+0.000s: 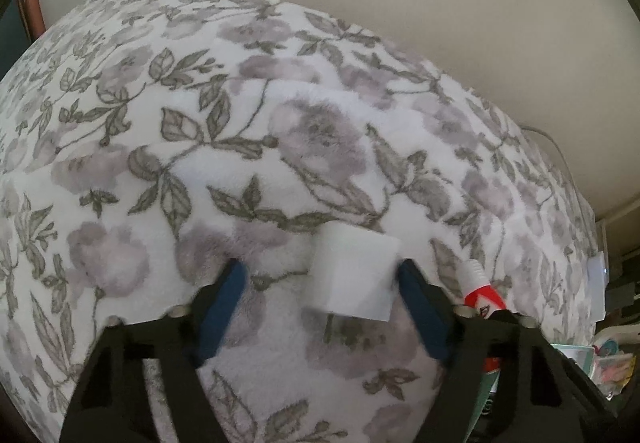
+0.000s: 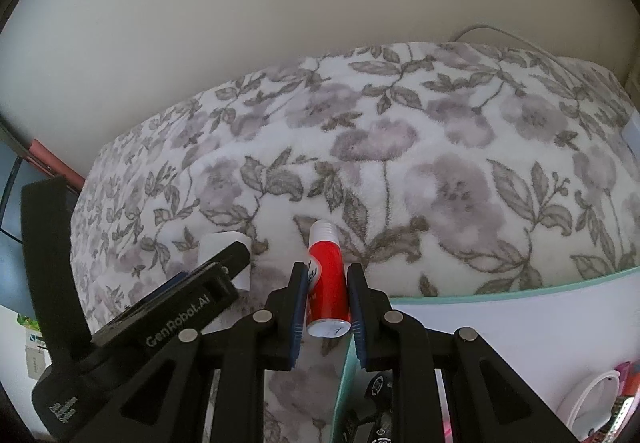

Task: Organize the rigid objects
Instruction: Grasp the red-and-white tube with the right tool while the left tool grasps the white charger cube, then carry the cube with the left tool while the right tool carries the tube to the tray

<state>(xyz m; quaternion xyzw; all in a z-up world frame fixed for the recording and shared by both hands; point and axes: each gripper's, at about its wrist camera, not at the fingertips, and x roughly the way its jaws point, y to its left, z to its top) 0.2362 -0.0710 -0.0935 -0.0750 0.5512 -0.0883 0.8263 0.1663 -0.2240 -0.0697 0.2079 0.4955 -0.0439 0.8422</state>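
Note:
A white block [image 1: 354,273] lies on the floral fleece blanket [image 1: 240,147]. My left gripper [image 1: 322,285] is open around it: the right finger touches its right side and the left finger stands well apart. My right gripper [image 2: 327,297] is shut on a red and white tube [image 2: 326,281], held over the blanket [image 2: 440,171] with its white cap pointing away. The tube also shows in the left wrist view [image 1: 482,291], just right of the block. The left gripper's body [image 2: 168,315] shows in the right wrist view, covering most of the block [image 2: 216,241].
A mint-edged white box [image 2: 520,319] sits at the blanket's right edge, with dark items [image 2: 378,389] inside its lower part. A plain wall [image 2: 280,23] stands behind the bed. A white cable [image 2: 492,33] runs along the far edge. Clutter [image 1: 608,359] lies at the right.

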